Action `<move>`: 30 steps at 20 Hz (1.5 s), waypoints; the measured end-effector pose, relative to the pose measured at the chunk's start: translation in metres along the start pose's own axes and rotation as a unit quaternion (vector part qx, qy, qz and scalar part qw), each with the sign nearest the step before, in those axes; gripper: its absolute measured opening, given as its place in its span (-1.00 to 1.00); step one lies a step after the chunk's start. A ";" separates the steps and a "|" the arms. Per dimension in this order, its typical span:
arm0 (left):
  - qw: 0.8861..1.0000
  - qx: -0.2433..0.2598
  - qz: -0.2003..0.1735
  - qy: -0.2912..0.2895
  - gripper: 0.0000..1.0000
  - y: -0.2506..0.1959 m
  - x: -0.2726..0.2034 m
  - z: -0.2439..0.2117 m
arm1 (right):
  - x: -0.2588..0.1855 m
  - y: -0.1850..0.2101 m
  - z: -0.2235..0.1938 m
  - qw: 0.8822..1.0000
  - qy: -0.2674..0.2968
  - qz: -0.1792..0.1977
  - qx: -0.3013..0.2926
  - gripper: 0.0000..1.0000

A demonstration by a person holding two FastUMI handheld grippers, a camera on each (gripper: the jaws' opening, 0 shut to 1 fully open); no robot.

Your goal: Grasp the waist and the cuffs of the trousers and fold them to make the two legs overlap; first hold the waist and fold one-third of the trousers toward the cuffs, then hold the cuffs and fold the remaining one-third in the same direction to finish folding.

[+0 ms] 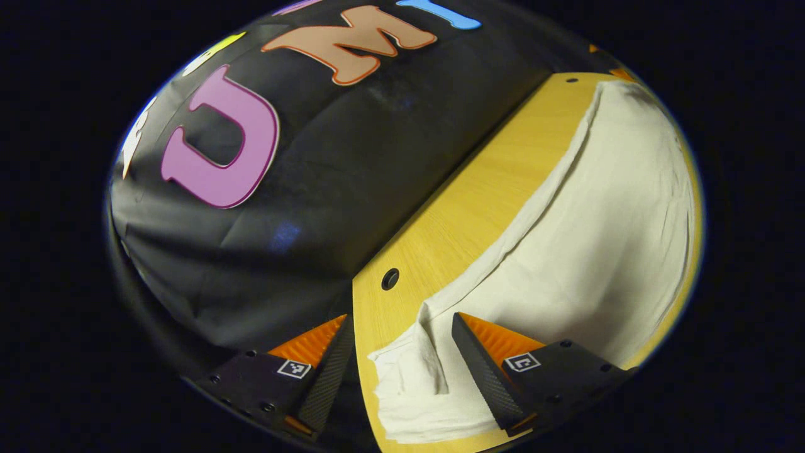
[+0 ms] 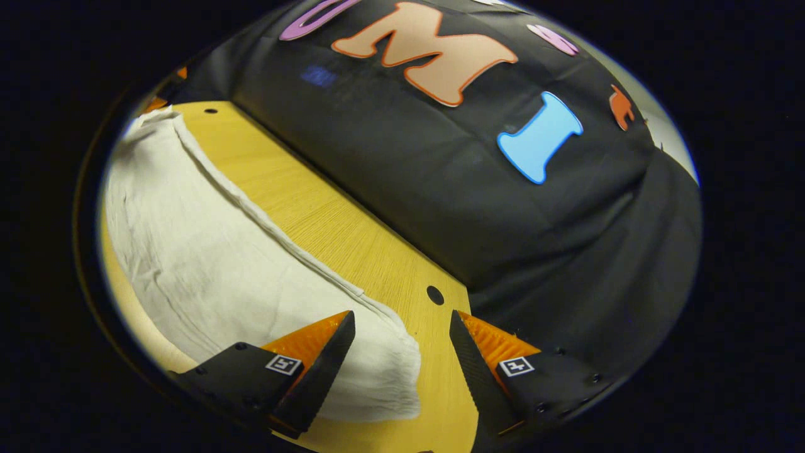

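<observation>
In the left gripper view I have my left tongs (image 1: pixel 399 365) spread apart, holding nothing, poised at one end of the trousers (image 1: pixel 585 251). That end of the cloth lies between the fingers, bunched into a small fold near the surface's (image 1: pixel 453 226) edge. The edge runs diagonally up and away, with a strip of bare wood and a small hole (image 1: pixel 390 279) between the trousers and the booth wall. The trousers are off-white, lying flat along the surface with light wrinkles and a seam ridge on the wall side.

In the right gripper view my right tongs (image 2: pixel 402 362) are also apart and empty at the other end of the trousers (image 2: pixel 207 264). The rounded end sits between the fingers, the bare surface (image 2: pixel 352 239) and another hole (image 2: pixel 434 294) beside it.
</observation>
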State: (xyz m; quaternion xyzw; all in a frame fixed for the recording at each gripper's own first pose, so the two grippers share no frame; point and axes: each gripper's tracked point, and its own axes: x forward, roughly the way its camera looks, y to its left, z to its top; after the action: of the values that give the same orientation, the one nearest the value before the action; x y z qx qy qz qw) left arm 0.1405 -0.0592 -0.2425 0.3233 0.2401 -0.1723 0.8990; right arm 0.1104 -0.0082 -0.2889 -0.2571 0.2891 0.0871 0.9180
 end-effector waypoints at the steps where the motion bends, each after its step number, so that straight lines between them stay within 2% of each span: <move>1: 1.000 -0.022 0.003 -0.004 0.90 -0.003 -0.010 0.004 | -0.005 -0.005 -0.005 1.000 0.001 -0.001 0.022 1.00; 3: 0.998 -0.065 0.003 -0.012 0.91 -0.014 -0.027 0.012 | -0.016 -0.009 -0.020 0.997 0.011 0.006 0.070 0.95; 7: 0.991 -0.131 -0.005 -0.030 0.91 -0.030 -0.059 0.032 | -0.024 -0.018 -0.044 0.988 0.030 0.005 0.154 1.00; 8: 0.990 -0.140 -0.004 -0.033 0.91 -0.030 -0.065 0.036 | -0.025 -0.019 -0.050 0.983 0.038 0.005 0.178 0.96; 11: 0.986 -0.161 -0.001 -0.036 0.91 -0.038 -0.085 0.040 | -0.031 -0.022 -0.076 0.967 0.062 0.004 0.247 1.00; 15: 0.986 -0.167 0.000 -0.026 0.92 -0.048 -0.102 0.037 | -0.028 -0.017 -0.111 0.947 0.100 0.004 0.306 1.00; 20: 0.986 -0.168 -0.003 -0.019 0.92 -0.063 -0.116 0.038 | -0.023 -0.004 -0.141 0.911 0.147 0.009 0.384 0.99; 23: 0.986 -0.168 -0.003 -0.018 0.92 -0.069 -0.123 0.041 | -0.016 0.007 -0.153 0.873 0.174 0.008 0.456 0.94; 24: 0.986 -0.163 -0.002 -0.016 0.92 -0.069 -0.125 0.042 | -0.013 0.007 -0.156 0.853 0.183 0.007 0.489 0.86; 25: 0.987 -0.160 -0.002 -0.016 0.92 -0.069 -0.125 0.042 | -0.011 0.010 -0.158 0.840 0.191 0.006 0.508 0.86; 26: 0.987 -0.158 -0.002 -0.014 0.92 -0.071 -0.127 0.041 | -0.009 0.009 -0.157 0.833 0.189 0.003 0.521 0.94; 27: 0.988 -0.157 -0.001 -0.012 0.92 -0.071 -0.129 0.041 | -0.002 0.007 -0.159 0.830 0.186 0.002 0.526 0.84; 28: 0.987 -0.158 0.000 -0.012 0.92 -0.072 -0.127 0.039 | -0.005 0.009 -0.157 0.827 0.190 0.004 0.529 0.93; 29: 0.987 -0.160 0.000 -0.011 0.93 -0.073 -0.128 0.037 | -0.002 0.004 -0.158 0.830 0.187 -0.003 0.525 0.75; 30: 0.987 -0.162 0.001 -0.011 0.93 -0.075 -0.129 0.034 | -0.001 0.009 -0.161 0.830 0.194 0.001 0.522 0.66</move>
State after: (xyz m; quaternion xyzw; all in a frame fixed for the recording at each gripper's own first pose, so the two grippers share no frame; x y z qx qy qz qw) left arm 0.0099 -0.1172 -0.1868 0.1720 0.2543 -0.1334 0.9423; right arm 0.0289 -0.0843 -0.4054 0.2497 0.4641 -0.1273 0.8403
